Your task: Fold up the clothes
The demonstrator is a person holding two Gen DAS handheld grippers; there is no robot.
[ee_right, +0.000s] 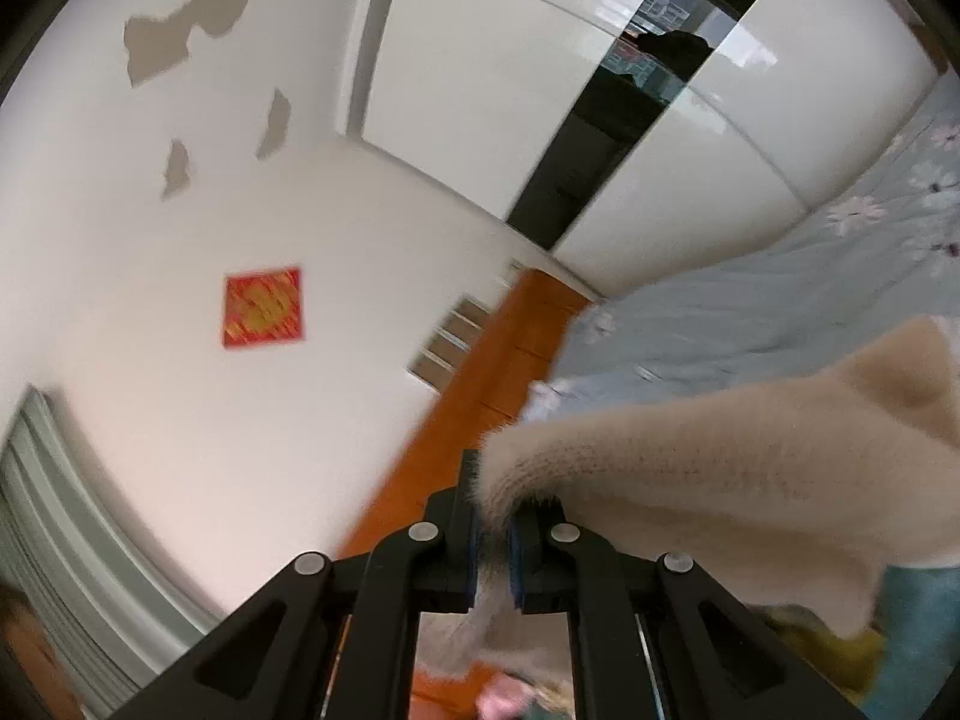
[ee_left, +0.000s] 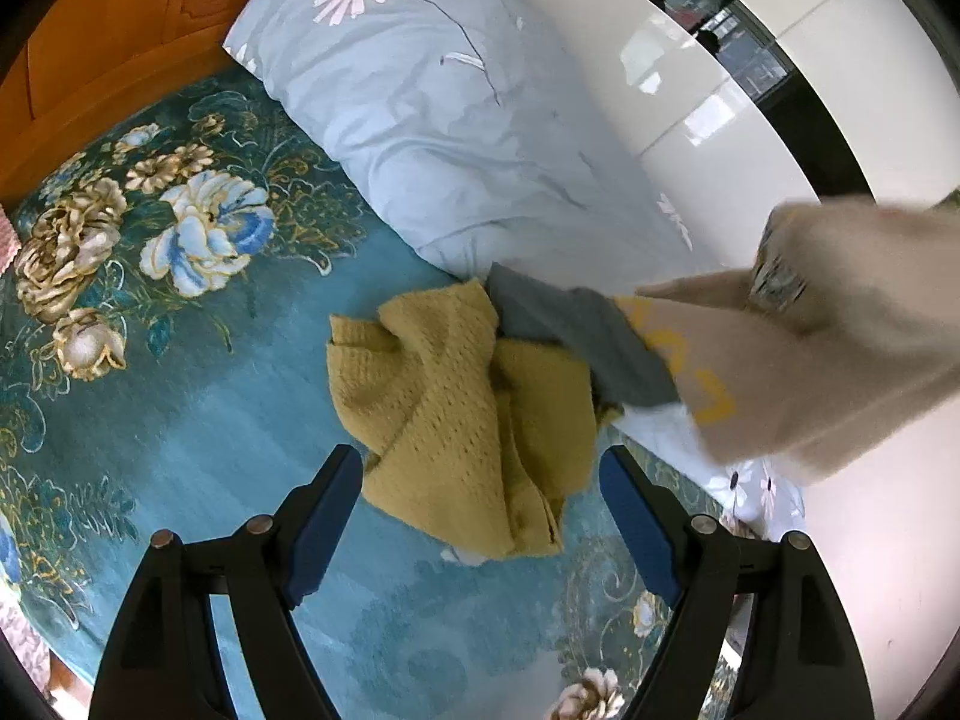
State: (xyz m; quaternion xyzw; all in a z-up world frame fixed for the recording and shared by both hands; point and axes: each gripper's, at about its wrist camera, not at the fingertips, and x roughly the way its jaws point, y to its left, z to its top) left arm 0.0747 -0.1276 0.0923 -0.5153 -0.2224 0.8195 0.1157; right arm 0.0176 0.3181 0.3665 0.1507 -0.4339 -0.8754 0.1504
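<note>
Right tongs [ee_right: 493,531] clamped the cream sweater [ee_right: 750,480]; left tongs [ee_left: 480,480] gaped over the yellow knit [ee_left: 468,414]. Sweater's hem at 3 o'clock risked dragging the pile.

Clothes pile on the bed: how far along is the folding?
Nothing looks folded. In hand: the right gripper has its jaws shut on a cream sweater, lifted above the bed. The left gripper hangs open over a crumpled yellow knit. Left: that knit and a grey garment beside it, both unfolded.

Cream sweater [ee_left: 840,330] blurred, edge-cropped
</note>
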